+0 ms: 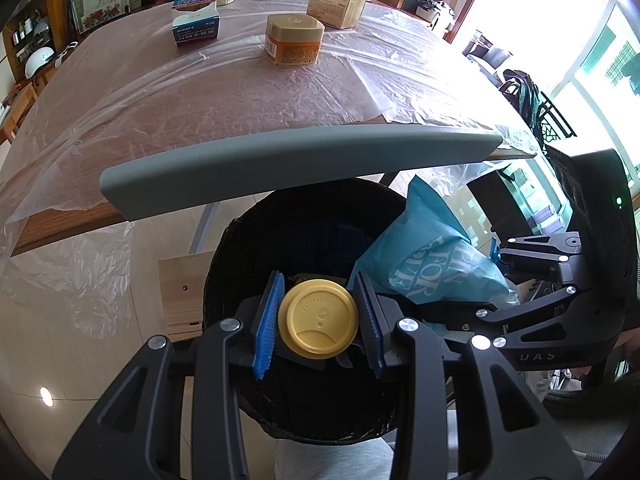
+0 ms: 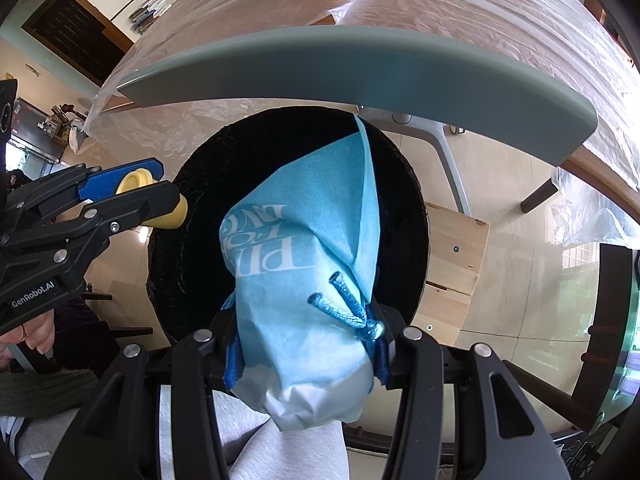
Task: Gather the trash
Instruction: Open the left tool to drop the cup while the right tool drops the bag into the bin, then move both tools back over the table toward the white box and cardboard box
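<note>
My left gripper (image 1: 319, 322) is shut on a yellow cup lid (image 1: 318, 322), its blue pads pressing both sides, above the mouth of a black trash bin (image 1: 248, 240). In the right wrist view the same left gripper (image 2: 154, 196) holds the yellow lid (image 2: 172, 216) at the bin's left rim (image 2: 168, 264). My right gripper (image 2: 306, 352) is shut on a crumpled light-blue paper bag (image 2: 300, 264) with white print and a blue cord handle, hanging over the bin's opening. That blue bag (image 1: 432, 256) and the right gripper (image 1: 496, 252) show at the right of the left wrist view.
A grey chair back (image 1: 280, 160) arcs over the bin. Behind it a wooden table (image 1: 180, 92) under clear plastic carries an orange jar (image 1: 294, 40), a blue-white carton (image 1: 196, 20) and a cardboard box (image 1: 338, 4). A wooden crate (image 2: 456, 264) stands beside the bin.
</note>
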